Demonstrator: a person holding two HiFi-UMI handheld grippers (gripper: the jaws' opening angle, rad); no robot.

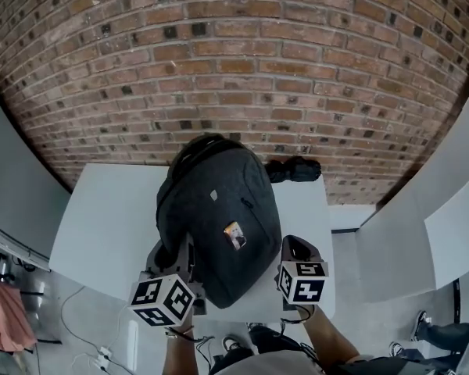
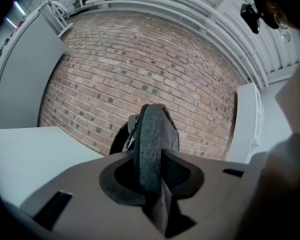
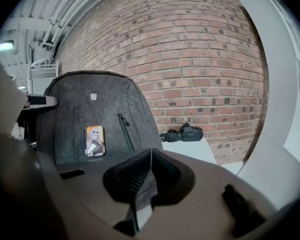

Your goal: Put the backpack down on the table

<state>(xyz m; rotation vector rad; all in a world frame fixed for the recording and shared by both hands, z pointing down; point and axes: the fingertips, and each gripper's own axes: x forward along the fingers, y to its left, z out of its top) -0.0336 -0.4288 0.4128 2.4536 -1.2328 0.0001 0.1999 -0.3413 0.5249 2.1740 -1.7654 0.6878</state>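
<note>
A dark grey felt backpack (image 1: 219, 209) hangs over the white table (image 1: 102, 225), its front with a small picture patch (image 1: 234, 235) facing up. My left gripper (image 1: 176, 258) is at its lower left, shut on a padded grey shoulder strap (image 2: 149, 149) that stands up between the jaws. My right gripper (image 1: 295, 250) is at the pack's lower right corner, jaws together on a thin edge of grey fabric (image 3: 140, 194). In the right gripper view the backpack (image 3: 90, 114) stands upright to the left, zip and patch (image 3: 94, 140) showing.
A folded black umbrella (image 1: 293, 169) lies at the table's far right corner, next to the brick wall (image 1: 234, 69). White panels (image 1: 422, 217) stand to the right. Cables (image 1: 94, 350) lie on the floor at the lower left. A person's shoe (image 1: 418, 326) shows at the lower right.
</note>
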